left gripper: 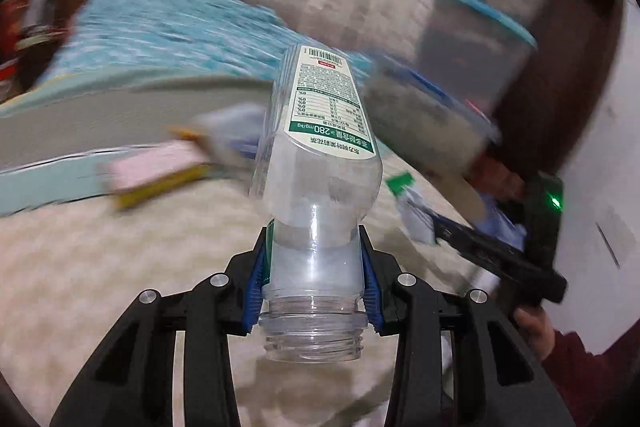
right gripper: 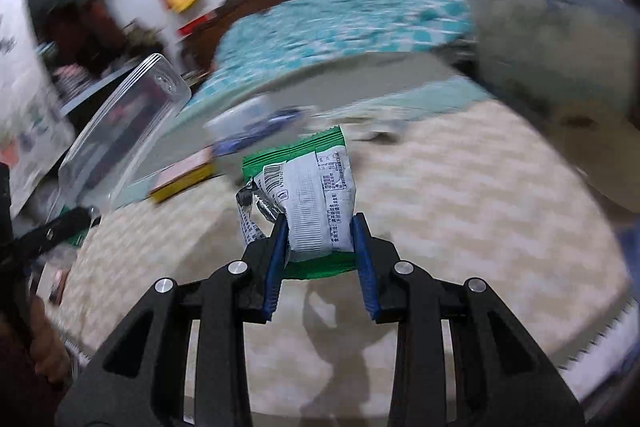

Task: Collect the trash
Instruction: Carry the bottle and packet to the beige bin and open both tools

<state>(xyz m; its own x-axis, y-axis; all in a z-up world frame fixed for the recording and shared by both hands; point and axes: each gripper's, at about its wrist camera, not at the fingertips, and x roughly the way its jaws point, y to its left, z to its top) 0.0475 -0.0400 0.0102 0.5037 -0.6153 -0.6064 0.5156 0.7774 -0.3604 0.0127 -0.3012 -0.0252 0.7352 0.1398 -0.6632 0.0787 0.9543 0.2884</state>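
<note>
Left tongs [left gripper: 316,259]: clamped on the neck of a capless clear bottle [left gripper: 320,131], held in the air.
Right tongs [right gripper: 320,243]: pinching a green-and-white wrapper [right gripper: 316,195].
Bin: probably the blurred blue-rimmed container [right gripper: 552,39].
Risk: the smooth bottle neck may slip during a fast swing.

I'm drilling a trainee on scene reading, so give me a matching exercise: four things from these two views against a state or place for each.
Things:
1. plastic bottle
2. snack wrapper
3. pink and yellow box
4. blue-rimmed bin

States:
A. lying on the surface, untouched
B. clamped at its neck, uncapped
C. standing at the far right
D. pinched, green edges, white printed back

Pairs: 1-B, 2-D, 3-A, 4-C
</note>
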